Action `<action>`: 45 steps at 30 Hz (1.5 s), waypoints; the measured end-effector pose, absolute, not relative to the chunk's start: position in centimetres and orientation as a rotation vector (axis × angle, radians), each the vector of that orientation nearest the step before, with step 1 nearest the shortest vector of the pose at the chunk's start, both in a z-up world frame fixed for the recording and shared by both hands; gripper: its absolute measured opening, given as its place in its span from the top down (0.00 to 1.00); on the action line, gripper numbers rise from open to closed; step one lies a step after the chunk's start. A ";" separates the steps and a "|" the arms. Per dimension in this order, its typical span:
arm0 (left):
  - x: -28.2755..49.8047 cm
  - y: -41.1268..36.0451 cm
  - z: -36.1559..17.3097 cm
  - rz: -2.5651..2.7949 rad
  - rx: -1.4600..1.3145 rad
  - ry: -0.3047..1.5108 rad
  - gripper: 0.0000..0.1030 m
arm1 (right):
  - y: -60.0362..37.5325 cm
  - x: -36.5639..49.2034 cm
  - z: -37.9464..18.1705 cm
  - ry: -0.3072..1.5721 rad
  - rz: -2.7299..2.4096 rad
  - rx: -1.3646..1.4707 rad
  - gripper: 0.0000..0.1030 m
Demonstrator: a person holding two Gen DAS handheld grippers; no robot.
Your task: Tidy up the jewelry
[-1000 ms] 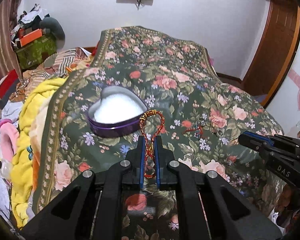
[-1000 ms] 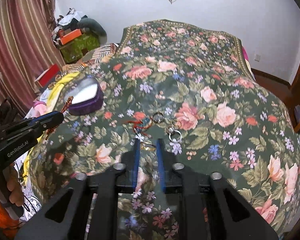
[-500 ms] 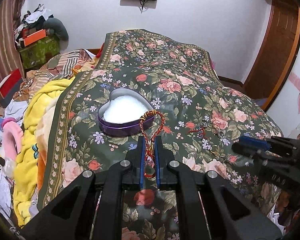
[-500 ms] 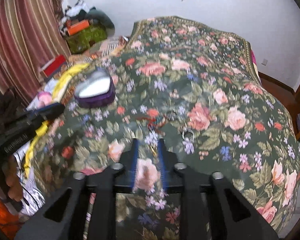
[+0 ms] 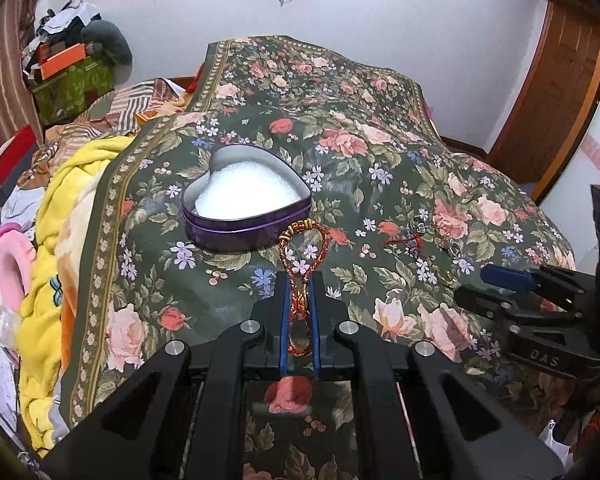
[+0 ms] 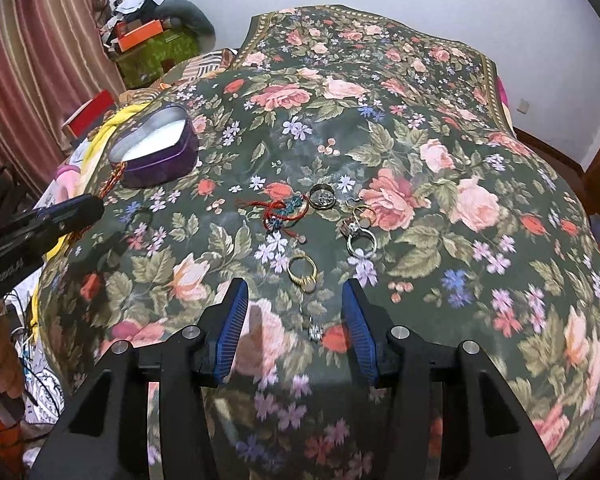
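Note:
My left gripper is shut on a red and gold braided cord bracelet. Its loop sticks out past the fingertips, just short of the purple heart-shaped tin with a white lining. From the right wrist view, the tin lies far left with the left gripper beside it. My right gripper is open just above the floral bedspread. A gold ring lies just ahead of its fingertips and a small silver ring between its fingers. A silver ring, a dark round ring and a red and teal cord lie beyond.
A yellow blanket and pink slippers lie off the bed's left edge. Boxes and clothes pile up at the back left. A wooden door stands at the right. The right gripper shows low at the bed's right side.
The right gripper's fingers have spread from nearly together to wide apart, and it has moved closer over the rings. The left gripper keeps its hold on the bracelet near the tin.

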State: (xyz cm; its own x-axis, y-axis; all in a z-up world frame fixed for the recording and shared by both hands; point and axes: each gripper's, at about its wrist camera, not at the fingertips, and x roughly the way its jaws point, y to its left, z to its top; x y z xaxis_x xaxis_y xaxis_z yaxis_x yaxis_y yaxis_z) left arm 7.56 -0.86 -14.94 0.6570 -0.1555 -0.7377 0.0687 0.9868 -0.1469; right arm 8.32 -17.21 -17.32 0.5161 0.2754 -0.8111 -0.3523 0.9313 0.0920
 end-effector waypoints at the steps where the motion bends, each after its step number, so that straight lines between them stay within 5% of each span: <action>1: 7.6 -0.9 -15.1 -0.128 -0.107 0.847 0.93 | -17.1 8.6 -17.5 0.961 0.376 -0.088 0.56; 6: 8.0 -1.0 -15.3 -0.133 -0.102 0.850 0.93 | -17.1 9.9 -19.0 0.999 0.356 -0.074 0.59; 12: 8.3 -1.1 -15.8 -0.140 -0.105 0.862 0.93 | -17.1 10.0 -19.4 0.999 0.351 -0.079 0.83; 45: 11.7 4.5 -10.0 -0.027 -0.145 0.681 0.93 | -7.3 13.6 -10.6 0.722 0.573 -0.052 0.83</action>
